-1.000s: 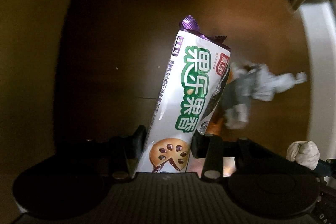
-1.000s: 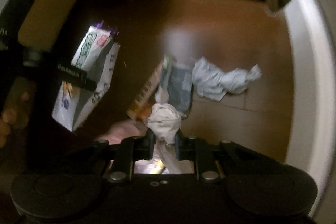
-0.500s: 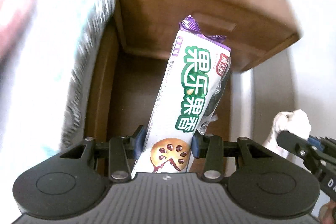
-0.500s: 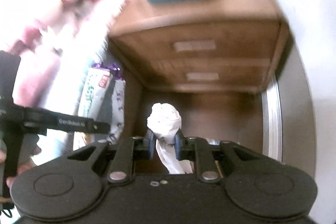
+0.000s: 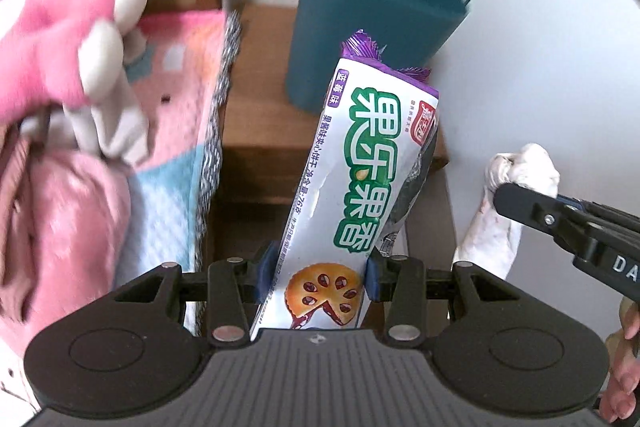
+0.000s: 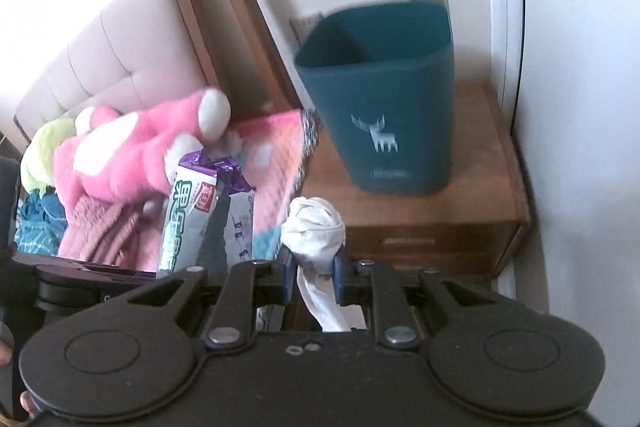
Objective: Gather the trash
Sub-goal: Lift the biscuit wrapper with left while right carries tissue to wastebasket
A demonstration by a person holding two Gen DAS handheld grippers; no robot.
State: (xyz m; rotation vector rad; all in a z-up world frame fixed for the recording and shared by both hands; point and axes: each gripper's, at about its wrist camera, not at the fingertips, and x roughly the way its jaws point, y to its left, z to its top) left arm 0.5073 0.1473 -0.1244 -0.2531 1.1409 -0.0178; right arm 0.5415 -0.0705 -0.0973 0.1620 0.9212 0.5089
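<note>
Blue pads (image 5: 266,269) of our left tool (image 5: 318,269) are clenched on the lower part of a white and green biscuit wrapper (image 5: 360,183), which stands nearly upright between them, its purple crimped end uppermost and leaning slightly right. Our right tool (image 6: 312,273) is clenched on a crumpled white tissue (image 6: 314,227); the knotted wad sits just above the pads and a tail of the tissue hangs down behind them. In the left wrist view we see the same tissue (image 5: 516,187) held in the right tool (image 5: 520,195) at the far right, well apart from the wrapper. In the right wrist view the wrapper (image 6: 192,211) shows at the left, in front of the bed.

Beyond both tools stands a teal waste bin (image 6: 384,99) with a white deer mark on its front, upright and open at the top, resting on a wooden nightstand (image 6: 472,195) with drawers. We record the bin (image 5: 372,15) directly behind the wrapper's top in the left wrist view. To the left of the nightstand (image 5: 260,115) lies a bed with a pink and blue blanket (image 5: 176,131) and a pink plush toy (image 6: 132,151). A padded headboard (image 6: 116,47) in a wooden frame rises behind the bed.
</note>
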